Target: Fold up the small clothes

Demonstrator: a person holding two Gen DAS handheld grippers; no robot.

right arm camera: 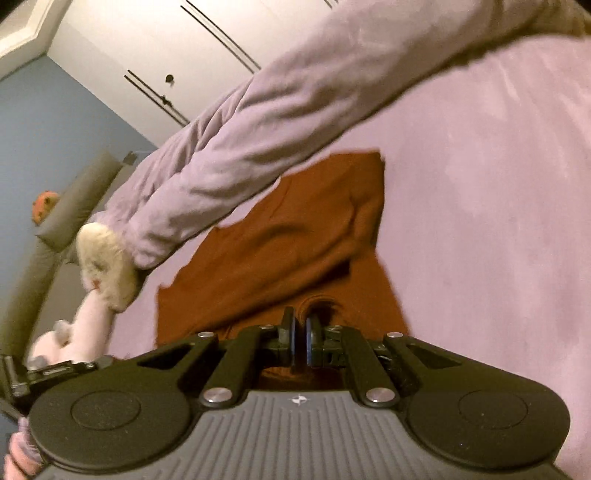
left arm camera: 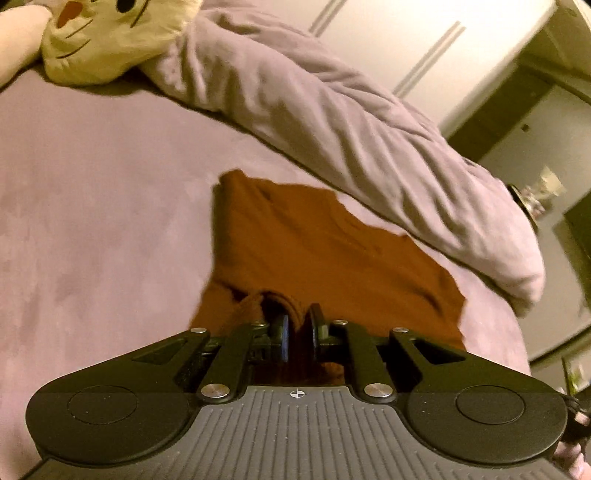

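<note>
While both grippers pinch the near hem, the rust-brown garment (left arm camera: pixel 314 243) trails ahead of the fingers across the bed (left arm camera: pixel 92 221).
Left gripper (left arm camera: pixel 300 328), then right gripper (right arm camera: pixel 300 332), clamp cloth; a clean fold likely needs level, matched travel, stopping before the rumpled duvet (left arm camera: pixel 332 122) and plush toy (left arm camera: pixel 107 33) beyond.

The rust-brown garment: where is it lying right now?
The rust-brown garment lies mid-frame in both wrist views on the lilac bed sheet, beside the rumpled duvet.

Near edge of rust garment (left arm camera: pixel 317 251) hidden behind left hand-held gripper (left arm camera: pixel 300 328). Plush toy (left arm camera: pixel 110 33) cut by top edge. Far-right room clutter too blurred to identify. Right view: pale plush (right arm camera: pixel 107 266) smeared; hand (right arm camera: pixel 18 454) cropped at left edge.
</note>
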